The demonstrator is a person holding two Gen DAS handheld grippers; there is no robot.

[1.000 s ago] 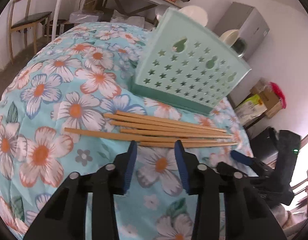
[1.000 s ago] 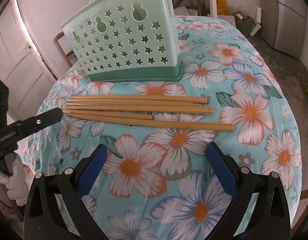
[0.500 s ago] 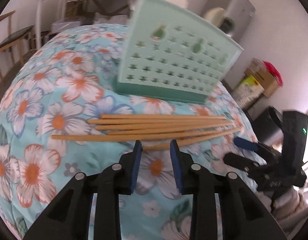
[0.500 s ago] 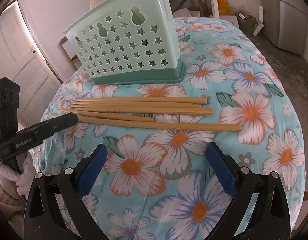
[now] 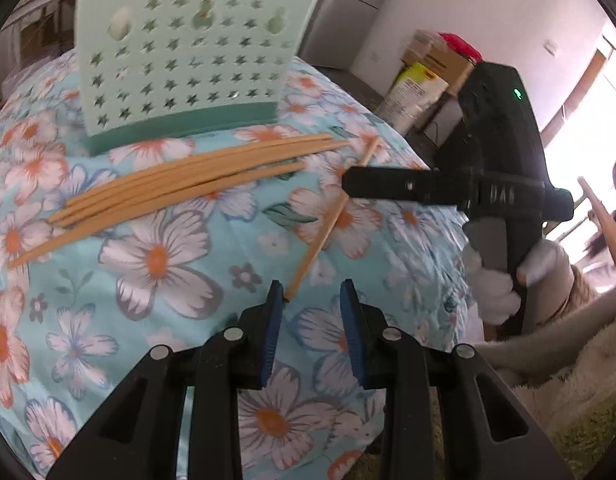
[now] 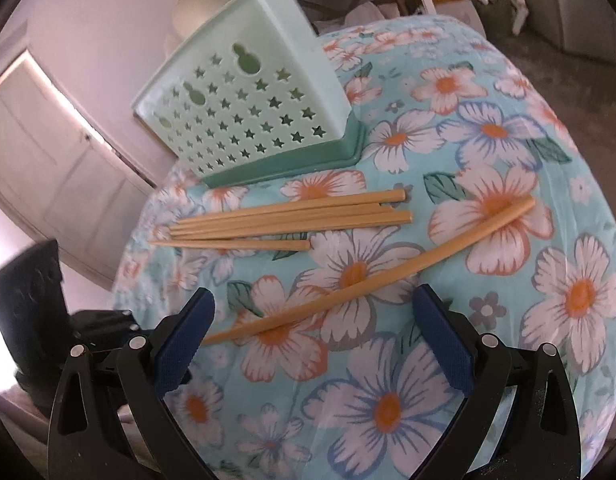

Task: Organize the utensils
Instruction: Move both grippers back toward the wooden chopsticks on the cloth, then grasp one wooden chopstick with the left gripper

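Six wooden chopsticks: five bunched [image 6: 292, 220] just before the one mint star-punched utensil basket [image 6: 248, 116], one loose chopstick [image 6: 372, 276] lying askew on open floral tablecloth [image 6: 568, 288] nearer the tabletop edge; left hand-held gripper [image 5: 312, 298] narrowly parted, empty, its left pad at that stick's tip; right hand-held gripper [image 6: 312, 320] wide, empty; white walls, a door.
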